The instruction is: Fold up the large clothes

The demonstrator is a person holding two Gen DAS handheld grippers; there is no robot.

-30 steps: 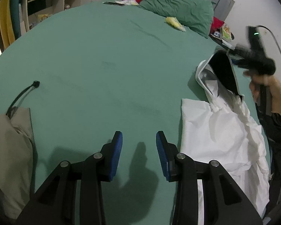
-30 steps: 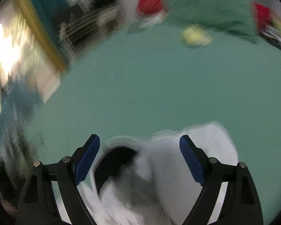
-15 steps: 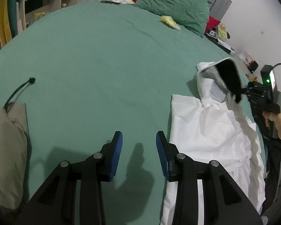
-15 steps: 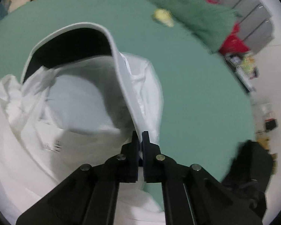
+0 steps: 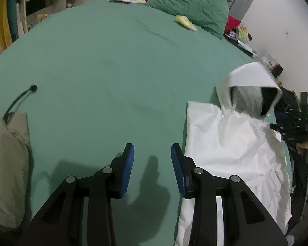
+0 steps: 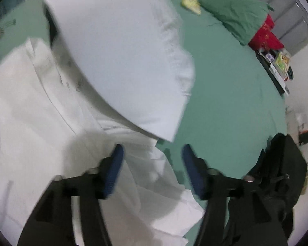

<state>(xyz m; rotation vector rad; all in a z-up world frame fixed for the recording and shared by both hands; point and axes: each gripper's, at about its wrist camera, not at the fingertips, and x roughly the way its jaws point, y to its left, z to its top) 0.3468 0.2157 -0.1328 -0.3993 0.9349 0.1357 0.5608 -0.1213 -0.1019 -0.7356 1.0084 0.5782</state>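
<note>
The white hooded garment (image 5: 232, 143) lies crumpled at the bed's (image 5: 113, 61) right edge, unfolded; left hand-held gripper (image 5: 152, 160) apart and empty, right hand-held gripper (image 6: 153, 164) opening, gripping nothing.

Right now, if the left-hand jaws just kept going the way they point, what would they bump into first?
Probably the bare green bedsheet. The left gripper tilts down at it, open, nothing between the jaws. The white hooded garment lies just right of that line; depth is hard to judge.
</note>
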